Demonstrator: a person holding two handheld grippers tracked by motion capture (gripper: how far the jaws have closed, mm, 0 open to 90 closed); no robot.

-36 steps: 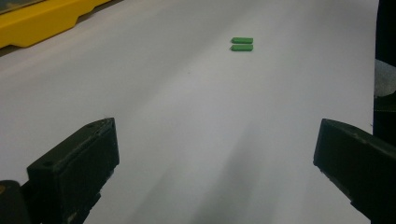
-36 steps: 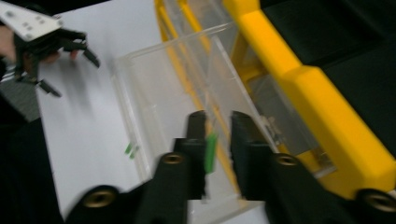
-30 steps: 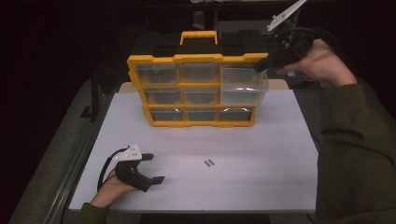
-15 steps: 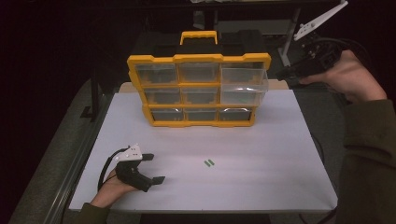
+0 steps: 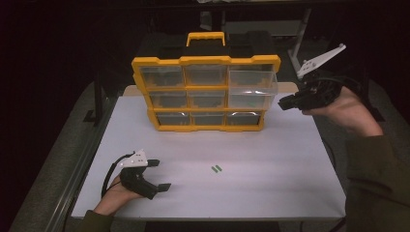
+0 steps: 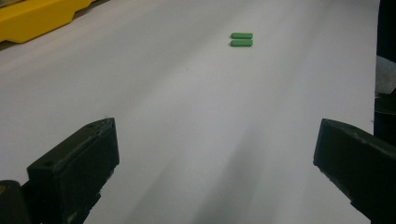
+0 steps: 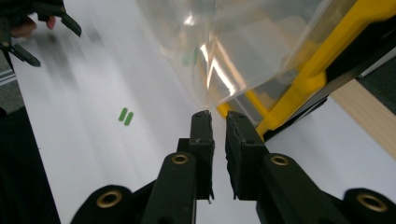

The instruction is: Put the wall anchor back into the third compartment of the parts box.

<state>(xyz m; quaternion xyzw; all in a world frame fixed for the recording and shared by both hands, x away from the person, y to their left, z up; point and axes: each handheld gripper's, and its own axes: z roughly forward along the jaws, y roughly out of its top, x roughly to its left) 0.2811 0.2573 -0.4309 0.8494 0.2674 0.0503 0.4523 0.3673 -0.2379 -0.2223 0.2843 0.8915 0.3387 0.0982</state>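
A yellow organizer point(image 5: 205, 92) with clear drawers stands upright at the back of the white table point(image 5: 270, 159). Its top right drawer point(image 5: 252, 89) is pulled out towards me. My right gripper point(image 5: 282, 104) hovers just right of that drawer, pointing left. In the right gripper view its jaws point(image 7: 218, 116) sit below the drawer's clear corner point(image 7: 219, 56). They have just been opening to a narrow gap, with nothing between them. My left gripper point(image 5: 160, 175) rests at the front left, wide open point(image 6: 215, 144) and empty. Two small green pieces point(image 5: 216, 168) lie side by side ahead of it point(image 6: 242, 39).
The organizer's black handle point(image 5: 206, 38) and rear half lie behind its upright front. A wooden edge point(image 7: 369, 116) shows under the table top at the back right. Bare white surface stretches from the organizer to the front edge.
My right hand has drawn away from the drawer's upper right corner and sunk beside its lower right. The left hand has stayed put. The drawer remains pulled out.
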